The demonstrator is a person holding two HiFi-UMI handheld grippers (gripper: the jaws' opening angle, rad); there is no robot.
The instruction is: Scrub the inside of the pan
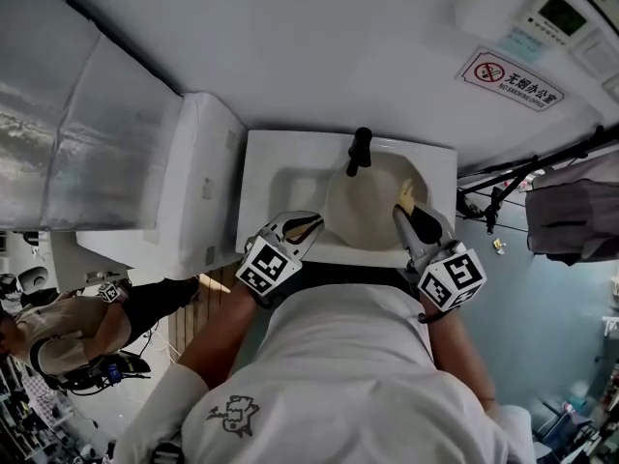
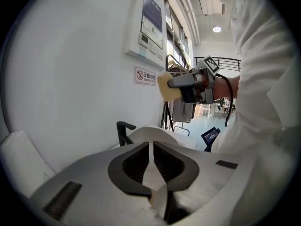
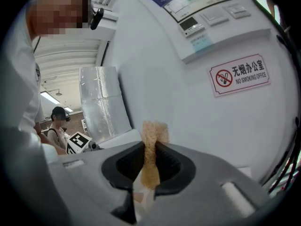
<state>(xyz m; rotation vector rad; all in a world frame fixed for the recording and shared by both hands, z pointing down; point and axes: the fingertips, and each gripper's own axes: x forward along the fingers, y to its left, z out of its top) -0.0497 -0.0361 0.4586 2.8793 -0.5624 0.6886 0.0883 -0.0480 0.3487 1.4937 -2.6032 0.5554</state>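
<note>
I see the round cream-coloured pan point(image 1: 366, 211) lying in the sunk basin of the white bench point(image 1: 259, 162), right in front of me. Its black handle point(image 1: 360, 151) points away from me, towards the wall. The pan's inside looks pale and plain all over, and I can make out no marks on it from the head view. In the left gripper view its light rim and the dark handle rise just beyond the jaws.

My right gripper point(image 3: 150, 147) has its jaws clenched on a tan, rough-textured sponge point(image 3: 154, 133), whose top stands up past the jaw tips. In the head view this sponge is over the right part of the pan, and the left gripper view shows it held up clear of the rim.

My left gripper point(image 2: 151, 145) is near the pan's left edge, jaws drawn together with nothing between them.

The bench stands against a plain white wall that carries a red-and-white no-smoking sign point(image 1: 510, 80) and a white control panel with a small screen point(image 1: 561, 13). To the left of the bench is a white box-shaped cabinet point(image 1: 198, 182), and beyond it a silvery foil-covered panel point(image 1: 58, 143). To the right there is a blue-grey floor point(image 1: 546, 303), a black stand point(image 1: 513, 174) and a grey hanging cloth point(image 1: 578, 216). Another person point(image 1: 53, 332) is at the lower left, on the wooden floor
</note>
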